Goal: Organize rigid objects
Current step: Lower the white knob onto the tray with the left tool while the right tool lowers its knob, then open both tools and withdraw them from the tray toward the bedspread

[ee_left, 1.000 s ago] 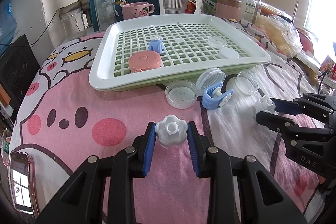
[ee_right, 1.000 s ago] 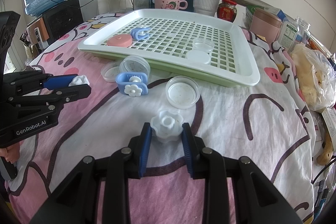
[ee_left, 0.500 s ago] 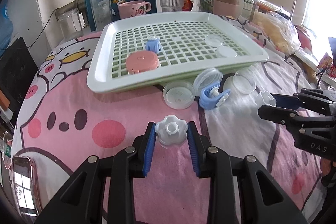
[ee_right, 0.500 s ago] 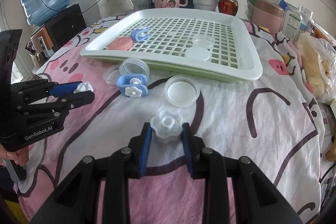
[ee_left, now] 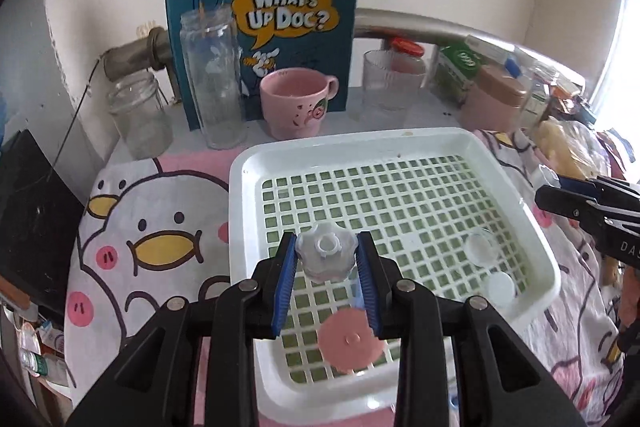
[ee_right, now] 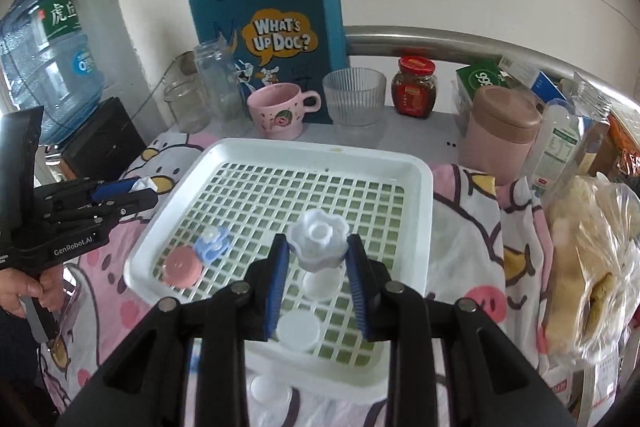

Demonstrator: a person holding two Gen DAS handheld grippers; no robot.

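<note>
Both knobs (ee_left: pixel 326 255) now above tray (ee_left: pixel 532 227)

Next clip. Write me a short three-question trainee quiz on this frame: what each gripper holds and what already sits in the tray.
1. True or false: the left gripper is shut on a white knob held over the white tray.
2. Which item lies in the tray nearest the left gripper's fingers? A. pink lid B. glass jar C. pink mug
3. Fill in: the right gripper is shut on a second white ____.

Key: 1 true; 2 A; 3 knob.
</note>
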